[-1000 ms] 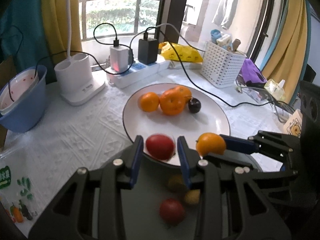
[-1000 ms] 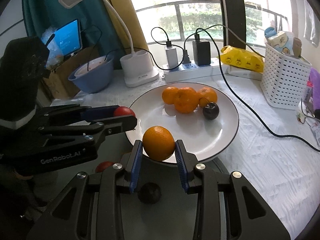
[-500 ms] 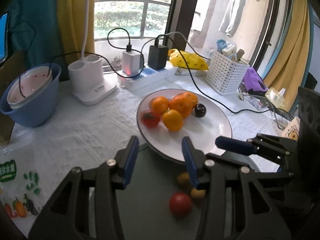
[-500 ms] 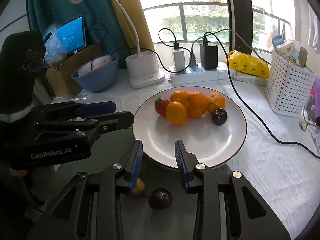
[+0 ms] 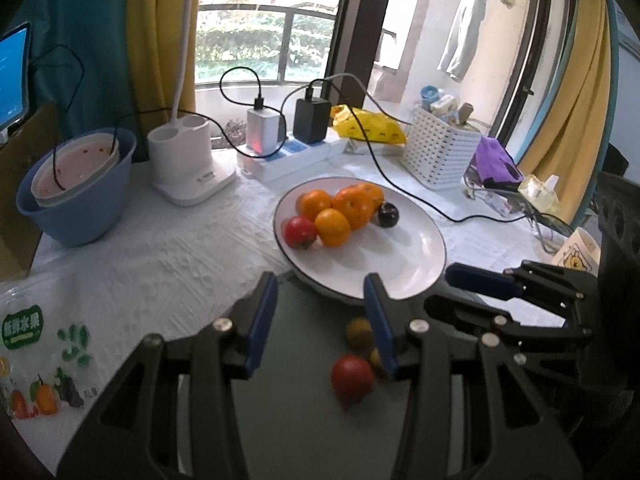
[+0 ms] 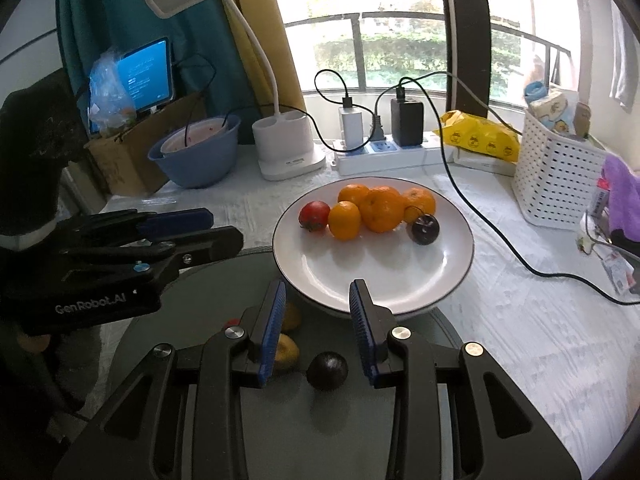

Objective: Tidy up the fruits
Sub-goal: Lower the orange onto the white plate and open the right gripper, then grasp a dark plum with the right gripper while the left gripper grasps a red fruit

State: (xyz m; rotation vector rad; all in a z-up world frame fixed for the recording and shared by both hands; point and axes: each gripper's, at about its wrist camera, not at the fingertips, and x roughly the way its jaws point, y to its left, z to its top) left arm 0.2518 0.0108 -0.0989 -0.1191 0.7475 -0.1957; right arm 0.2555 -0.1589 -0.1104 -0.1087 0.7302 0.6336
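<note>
A white plate [image 5: 400,276] [image 6: 380,272] holds a red tomato [image 5: 299,232] [image 6: 314,215], several oranges [image 5: 332,227] [image 6: 344,220] and a dark plum [image 5: 388,215] [image 6: 423,230]. My left gripper [image 5: 320,284] [image 6: 224,226] hovers open and empty over the plate's near edge. My right gripper [image 6: 318,286] [image 5: 440,288] sits beside it, jaws apart with nothing between them. Below both lies a grey round tray [image 6: 280,420] with a second tomato [image 5: 352,376], a dark plum [image 6: 327,368] and small yellow fruits [image 6: 286,352].
Behind the plate stand a blue bowl [image 5: 80,208], a white lamp base [image 5: 184,168], a power strip with chargers [image 5: 280,152], a yellow bag [image 5: 368,128] and a white basket [image 5: 440,156]. A black cable [image 6: 500,240] crosses right of the plate. A printed bag [image 5: 36,360] lies near left.
The tomato has left my left jaws and the orange my right jaws; both now rest on the plate by the other oranges. Both grippers pulled back, and the left jaws widened.
</note>
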